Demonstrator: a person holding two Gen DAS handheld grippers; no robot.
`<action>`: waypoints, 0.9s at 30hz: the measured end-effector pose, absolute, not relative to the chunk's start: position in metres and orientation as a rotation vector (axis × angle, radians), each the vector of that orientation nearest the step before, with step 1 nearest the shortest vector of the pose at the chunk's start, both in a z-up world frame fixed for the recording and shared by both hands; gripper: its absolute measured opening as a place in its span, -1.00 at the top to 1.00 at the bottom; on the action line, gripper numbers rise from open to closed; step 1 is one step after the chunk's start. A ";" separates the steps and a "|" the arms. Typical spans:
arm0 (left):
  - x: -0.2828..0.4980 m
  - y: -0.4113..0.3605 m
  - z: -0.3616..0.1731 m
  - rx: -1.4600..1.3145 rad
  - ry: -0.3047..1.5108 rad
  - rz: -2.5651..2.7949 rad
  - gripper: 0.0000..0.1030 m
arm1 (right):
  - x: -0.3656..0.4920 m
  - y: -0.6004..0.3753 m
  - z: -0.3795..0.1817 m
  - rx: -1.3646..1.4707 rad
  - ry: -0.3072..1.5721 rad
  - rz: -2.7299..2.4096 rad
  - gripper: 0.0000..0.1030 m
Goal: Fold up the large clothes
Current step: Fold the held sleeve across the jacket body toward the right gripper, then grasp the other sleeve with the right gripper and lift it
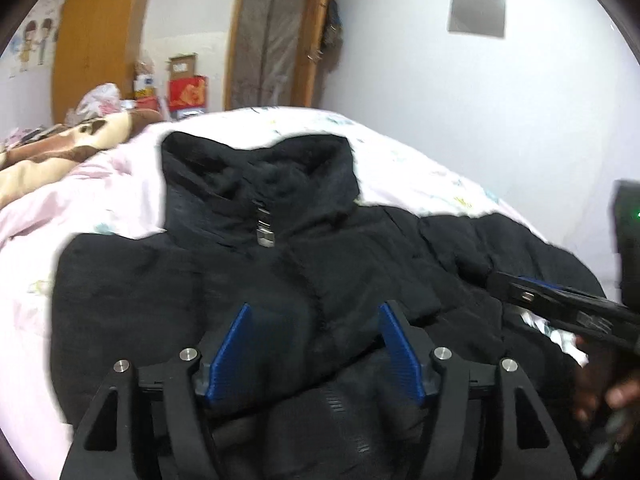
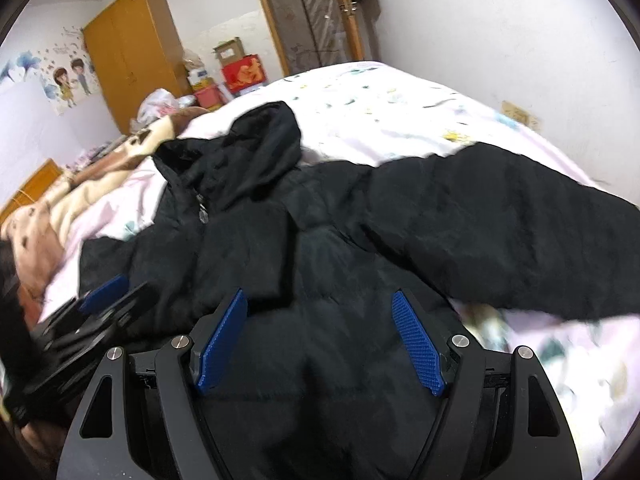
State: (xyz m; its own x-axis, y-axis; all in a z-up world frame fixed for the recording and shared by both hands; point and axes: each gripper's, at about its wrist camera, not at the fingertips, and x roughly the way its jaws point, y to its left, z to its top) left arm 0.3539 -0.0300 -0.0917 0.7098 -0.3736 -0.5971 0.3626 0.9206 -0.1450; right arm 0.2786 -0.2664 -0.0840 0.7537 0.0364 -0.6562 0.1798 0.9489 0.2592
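A large black hooded jacket lies front up on the bed, zipped, hood at the far end. It also shows in the right wrist view, with one sleeve stretched out to the right. My left gripper is open above the jacket's lower front, holding nothing. My right gripper is open above the jacket's body, also empty. The right gripper shows at the right edge of the left wrist view. The left gripper shows at the left of the right wrist view.
The bed has a pale pink floral sheet. A brown and cream blanket lies at the far left. A wooden wardrobe, boxes and a door stand behind the bed. White wall at right.
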 end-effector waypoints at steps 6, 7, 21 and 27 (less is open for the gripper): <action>0.380 0.051 -0.086 -0.082 0.701 -0.158 -0.28 | 0.332 -0.261 -0.110 0.338 0.810 -0.025 -0.46; 0.386 0.063 -0.090 -0.090 0.717 -0.115 -0.28 | 0.340 -0.257 -0.117 0.342 0.835 -0.002 -0.46; 0.425 0.092 -0.135 -0.086 0.815 0.080 -0.33 | 0.322 -0.265 -0.100 0.475 0.742 0.047 0.93; 0.445 0.089 -0.157 -0.044 0.889 0.128 -0.34 | 0.327 -0.265 -0.121 0.401 0.827 -0.051 0.93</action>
State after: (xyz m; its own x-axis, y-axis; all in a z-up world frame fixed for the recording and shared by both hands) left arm 0.4454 0.0890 -0.1573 0.6229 0.0933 -0.7767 -0.1299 0.9914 0.0149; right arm 0.3270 -0.2654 -0.1209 0.6800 0.1104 -0.7248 0.1989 0.9238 0.3272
